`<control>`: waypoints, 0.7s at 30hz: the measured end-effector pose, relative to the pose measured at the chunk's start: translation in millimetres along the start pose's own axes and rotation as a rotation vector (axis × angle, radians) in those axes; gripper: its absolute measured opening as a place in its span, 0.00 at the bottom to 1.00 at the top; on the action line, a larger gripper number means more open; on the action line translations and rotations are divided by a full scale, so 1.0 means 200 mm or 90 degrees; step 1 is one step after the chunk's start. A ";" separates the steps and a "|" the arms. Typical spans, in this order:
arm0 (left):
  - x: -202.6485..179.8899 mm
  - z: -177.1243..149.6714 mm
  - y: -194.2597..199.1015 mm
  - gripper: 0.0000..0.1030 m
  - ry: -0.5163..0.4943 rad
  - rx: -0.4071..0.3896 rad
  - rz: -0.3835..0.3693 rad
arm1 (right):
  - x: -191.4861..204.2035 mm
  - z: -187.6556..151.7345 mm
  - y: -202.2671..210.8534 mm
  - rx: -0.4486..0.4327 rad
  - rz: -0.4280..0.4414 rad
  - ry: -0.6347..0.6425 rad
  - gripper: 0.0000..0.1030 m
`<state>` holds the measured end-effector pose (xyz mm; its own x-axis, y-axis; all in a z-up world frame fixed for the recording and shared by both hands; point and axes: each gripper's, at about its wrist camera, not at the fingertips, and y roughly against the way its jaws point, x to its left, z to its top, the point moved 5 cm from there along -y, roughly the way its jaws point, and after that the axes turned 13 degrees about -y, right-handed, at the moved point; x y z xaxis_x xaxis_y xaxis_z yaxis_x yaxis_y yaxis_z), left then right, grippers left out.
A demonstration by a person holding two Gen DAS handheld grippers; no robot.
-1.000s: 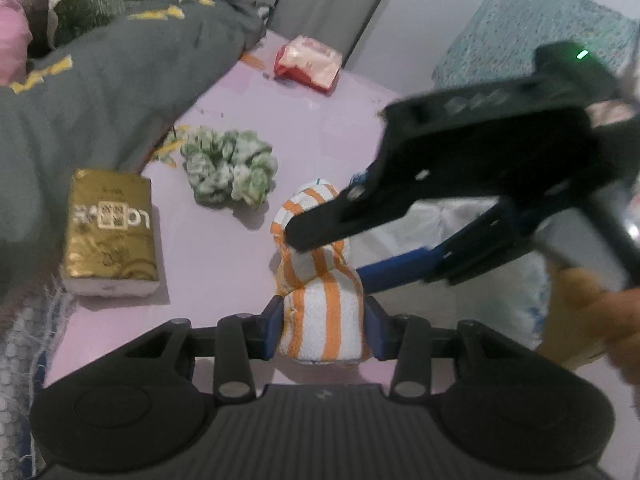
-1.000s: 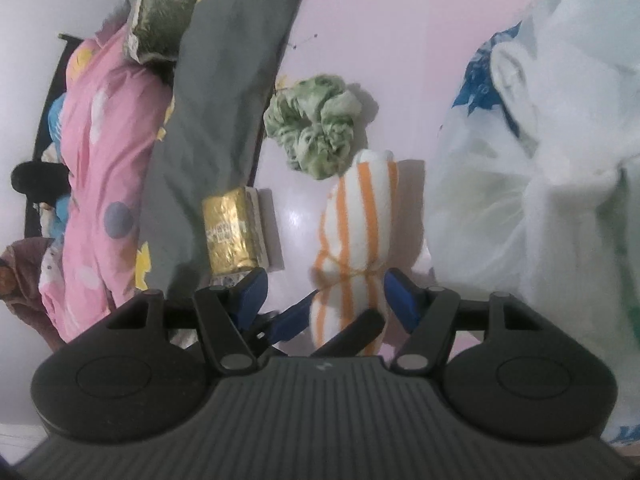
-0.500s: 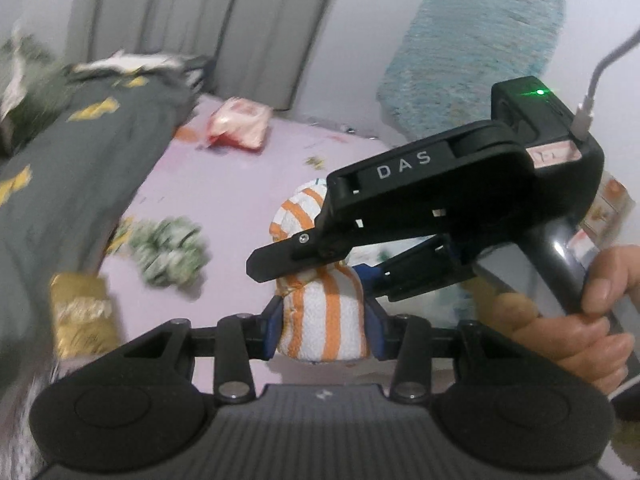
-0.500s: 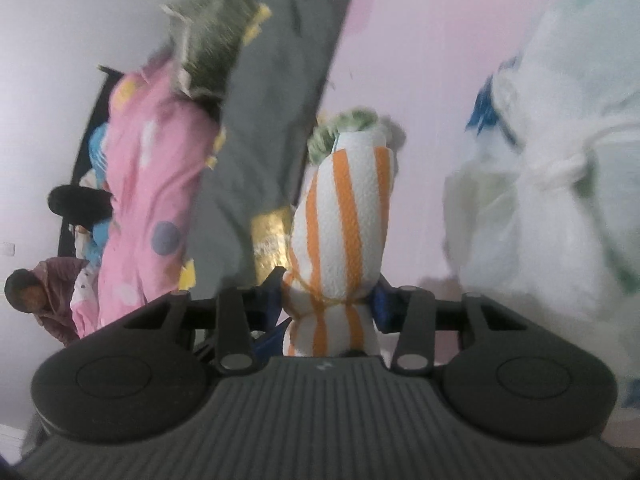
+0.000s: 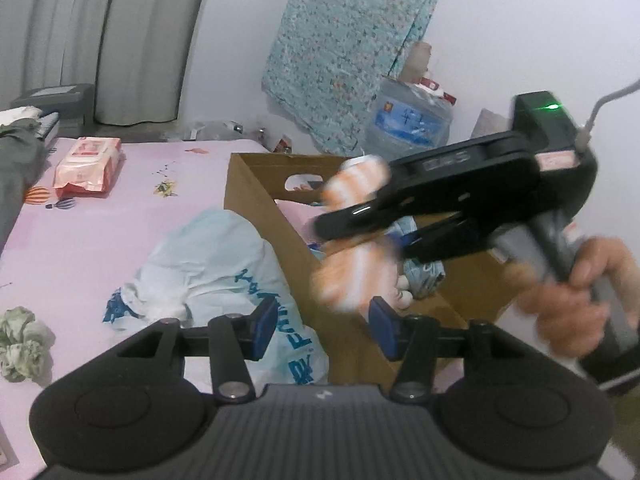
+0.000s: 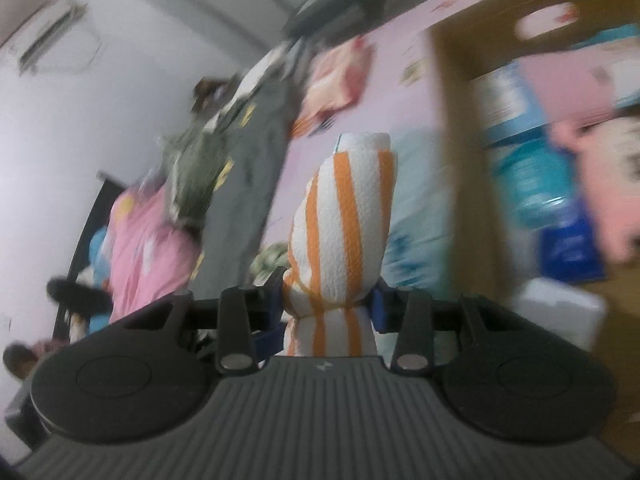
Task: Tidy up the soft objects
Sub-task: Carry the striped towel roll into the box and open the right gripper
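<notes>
The orange-striped towel roll (image 6: 340, 232), pinched a second ago by the left gripper (image 5: 322, 326), has passed to the right gripper (image 6: 326, 306), which clamps it above the cardboard box (image 5: 260, 200). The left gripper is now spread and empty, so dropping it in looks next. The white plastic bag (image 5: 208, 268) carries blue lettering, partly hidden and unreadable.

Box (image 5: 260, 200) sits right of plastic bag (image 5: 208, 264) on bed (image 5: 100, 232); scrunchie (image 5: 22, 344) far left, wipes pack (image 5: 88, 164) behind.

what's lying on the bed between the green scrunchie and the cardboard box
A crumpled white plastic bag with blue print lies between the green scrunchie and the cardboard box, against the box's near wall. The left wrist view shows it.
</notes>
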<state>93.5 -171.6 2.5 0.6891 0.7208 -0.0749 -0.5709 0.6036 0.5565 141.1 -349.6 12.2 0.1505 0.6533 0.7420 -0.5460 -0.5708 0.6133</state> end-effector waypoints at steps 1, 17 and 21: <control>0.00 0.00 -0.02 0.50 -0.003 0.004 0.004 | -0.04 0.04 0.06 -0.017 -0.012 0.000 0.38; 0.19 -0.05 -0.05 0.50 0.063 0.026 0.041 | -0.48 0.11 0.00 0.084 -0.342 0.244 0.43; 0.22 -0.06 -0.04 0.50 0.070 0.023 0.044 | -0.50 0.09 -0.04 0.114 -0.348 0.250 0.50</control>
<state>123.2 -141.5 -14.8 0.5940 0.7948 -0.1239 -0.5976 0.5391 0.5934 146.0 -419.8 -62.4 0.0379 0.9826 0.1818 -0.3276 -0.1596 0.9312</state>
